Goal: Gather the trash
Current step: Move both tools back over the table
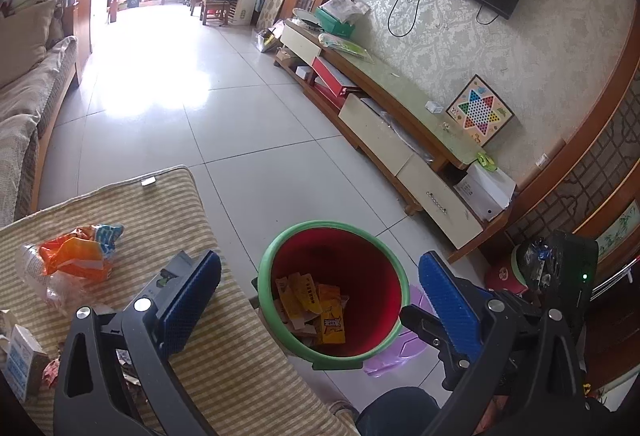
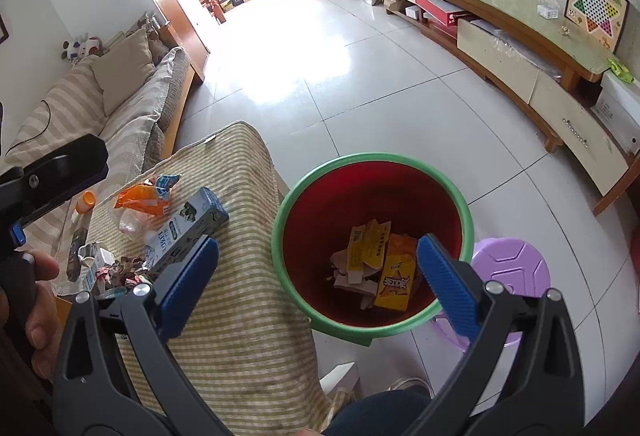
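Observation:
A red bin with a green rim [image 1: 280, 248] [image 2: 464, 204] stands on the floor beside the striped table cloth [image 1: 224, 348] [image 2: 248, 316]. Yellow and orange cartons [image 1: 316, 306] [image 2: 384, 268] lie inside it. My left gripper [image 1: 320, 292] is open and empty, held above the bin. My right gripper [image 2: 318, 268] is open and empty, also above the bin. On the cloth lie an orange wrapper [image 1: 76, 256] [image 2: 142, 196], a grey-blue carton [image 1: 168, 274] [image 2: 188, 228], a small white box [image 1: 20, 356] and scraps [image 2: 120, 268].
A purple stool [image 2: 512, 272] [image 1: 396, 352] stands right of the bin. A long TV cabinet [image 1: 384, 124] [image 2: 520, 48] lines the right wall. A sofa [image 1: 28, 108] [image 2: 120, 96] sits at left. The other gripper's body [image 1: 560, 268] [image 2: 48, 172] shows at the frame edge.

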`<state>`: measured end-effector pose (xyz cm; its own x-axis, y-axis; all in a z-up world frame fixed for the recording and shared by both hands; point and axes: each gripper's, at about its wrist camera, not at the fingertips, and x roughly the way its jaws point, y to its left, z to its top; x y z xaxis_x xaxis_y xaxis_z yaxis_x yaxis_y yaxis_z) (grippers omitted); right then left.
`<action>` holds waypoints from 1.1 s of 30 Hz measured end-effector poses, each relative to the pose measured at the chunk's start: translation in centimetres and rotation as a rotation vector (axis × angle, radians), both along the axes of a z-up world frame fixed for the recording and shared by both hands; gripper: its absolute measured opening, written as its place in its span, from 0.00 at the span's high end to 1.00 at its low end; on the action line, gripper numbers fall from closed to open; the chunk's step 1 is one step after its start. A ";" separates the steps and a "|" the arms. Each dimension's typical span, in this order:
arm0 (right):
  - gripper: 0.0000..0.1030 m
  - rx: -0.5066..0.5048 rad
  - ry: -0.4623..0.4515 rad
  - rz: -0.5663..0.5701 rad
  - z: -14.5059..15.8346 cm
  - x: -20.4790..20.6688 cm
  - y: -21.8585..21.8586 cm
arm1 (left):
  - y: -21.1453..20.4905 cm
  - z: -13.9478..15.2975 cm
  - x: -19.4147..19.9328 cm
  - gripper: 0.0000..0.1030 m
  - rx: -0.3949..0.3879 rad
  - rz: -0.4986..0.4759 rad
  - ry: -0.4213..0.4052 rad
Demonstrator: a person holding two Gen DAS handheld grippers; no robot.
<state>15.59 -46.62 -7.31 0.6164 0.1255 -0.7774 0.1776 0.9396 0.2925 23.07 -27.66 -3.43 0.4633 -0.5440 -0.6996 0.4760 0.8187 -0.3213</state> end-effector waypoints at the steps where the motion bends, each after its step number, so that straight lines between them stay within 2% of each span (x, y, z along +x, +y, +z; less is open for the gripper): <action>1: 0.05 0.001 -0.002 0.007 0.2 -0.1 0.5 | 0.5 0.2 -0.2 0.08 -0.003 0.009 -0.001; 9: 0.05 -0.003 -0.005 0.070 0.9 -0.5 5.5 | 6.8 1.6 -2.7 0.08 -0.002 0.084 -0.037; 18: 0.05 -0.009 -0.001 0.192 1.3 -0.1 13.4 | 17.3 1.3 -5.4 0.08 0.000 0.247 -0.024; 26: 0.05 -0.022 0.012 0.279 1.2 -0.4 19.3 | 25.0 0.1 -8.6 0.08 0.033 0.350 -0.026; 33: 0.05 -0.036 0.025 0.346 0.8 -0.7 23.5 | 29.8 -2.5 -9.5 0.08 0.038 0.392 0.047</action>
<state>14.86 -23.12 -6.52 0.5232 0.2961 -0.7991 -0.1463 0.9550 0.2581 13.60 2.15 -5.92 0.5979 -0.3052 -0.7412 0.1102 0.9472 -0.3011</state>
